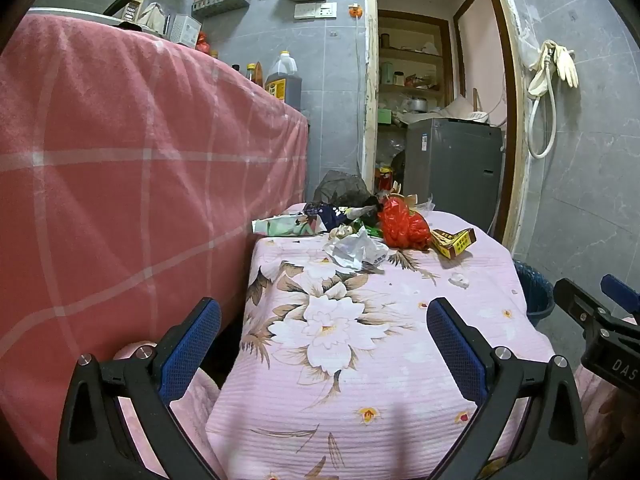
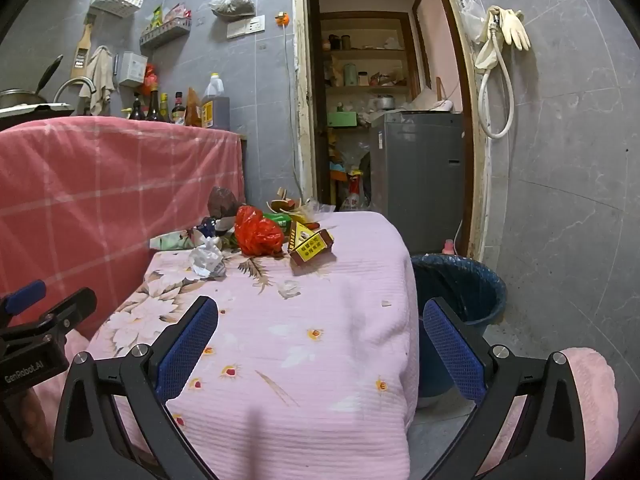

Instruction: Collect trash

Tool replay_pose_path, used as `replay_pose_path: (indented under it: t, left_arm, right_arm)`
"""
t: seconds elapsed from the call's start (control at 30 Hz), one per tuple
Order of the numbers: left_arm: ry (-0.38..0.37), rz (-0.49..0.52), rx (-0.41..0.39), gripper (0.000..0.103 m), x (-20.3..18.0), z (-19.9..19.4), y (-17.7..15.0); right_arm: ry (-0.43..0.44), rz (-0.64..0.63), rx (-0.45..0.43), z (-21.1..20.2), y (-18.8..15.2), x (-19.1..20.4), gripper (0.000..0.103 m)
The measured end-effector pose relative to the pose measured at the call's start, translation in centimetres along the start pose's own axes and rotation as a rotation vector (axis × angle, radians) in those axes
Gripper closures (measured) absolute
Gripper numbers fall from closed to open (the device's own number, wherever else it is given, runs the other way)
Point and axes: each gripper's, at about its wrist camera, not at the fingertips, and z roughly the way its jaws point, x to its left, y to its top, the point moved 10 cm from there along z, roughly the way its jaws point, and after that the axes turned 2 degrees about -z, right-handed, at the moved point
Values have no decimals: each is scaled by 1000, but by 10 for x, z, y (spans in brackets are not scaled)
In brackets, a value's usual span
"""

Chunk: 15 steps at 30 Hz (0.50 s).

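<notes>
Trash lies at the far end of a small table under a pink floral cloth (image 1: 360, 360) (image 2: 320, 320): a red plastic bag (image 1: 402, 224) (image 2: 256, 232), crumpled white paper (image 1: 352, 250) (image 2: 206, 258), a yellow-brown carton (image 1: 456, 242) (image 2: 310, 242), green and dark wrappers (image 1: 288, 226), and a small paper scrap (image 1: 458, 280) (image 2: 289, 288). A blue bin (image 2: 460, 292) (image 1: 534, 292) stands on the floor right of the table. My left gripper (image 1: 324, 316) is open and empty over the near end. My right gripper (image 2: 320, 316) is open and empty over the table's near right edge.
A counter draped in a red checked cloth (image 1: 140, 168) (image 2: 100, 184) flanks the table's left side, with bottles (image 2: 160, 106) on it. A doorway behind shows a grey appliance (image 2: 416, 176) and shelves. A hose and gloves (image 2: 500, 52) hang on the right wall.
</notes>
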Motion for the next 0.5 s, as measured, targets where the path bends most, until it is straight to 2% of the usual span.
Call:
replay_pose_path:
  t: [0.5]
  left_arm:
    - [-2, -13, 11, 2, 0, 0, -1]
  right_arm:
    - [-1, -1, 0, 0, 0, 1, 0]
